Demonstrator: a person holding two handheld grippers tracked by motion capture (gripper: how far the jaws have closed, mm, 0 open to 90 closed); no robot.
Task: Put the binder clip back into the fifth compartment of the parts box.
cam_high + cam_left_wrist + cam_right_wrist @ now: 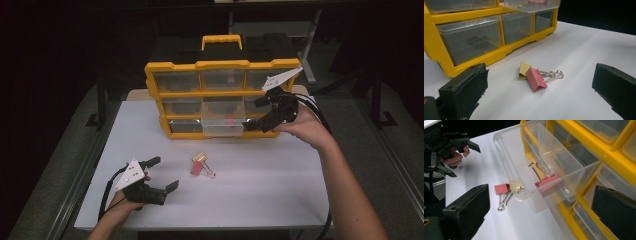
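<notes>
A yellow organizer (pixel 222 65) with clear drawers stands at the back of the white table. Its lower middle drawer (pixel 223 128) is pulled out, and a pink binder clip (pixel 547 182) lies inside it. Two more clips lie touching each other on the table in front: a pink clip (pixel 535 79) and a yellow clip (pixel 523 70). My left gripper (pixel 165 173) rests open near the front left, its jaws pointing toward that pair. My right gripper (pixel 256 114) hovers open beside the drawer's right end, with nothing between its fingers.
The table (pixel 280 190) has free surface right of the loose clips and along its front edge. The organizer's other drawers are closed, and its black top carries a yellow handle (pixel 222 41). Dark floor and metal frame legs surround the table.
</notes>
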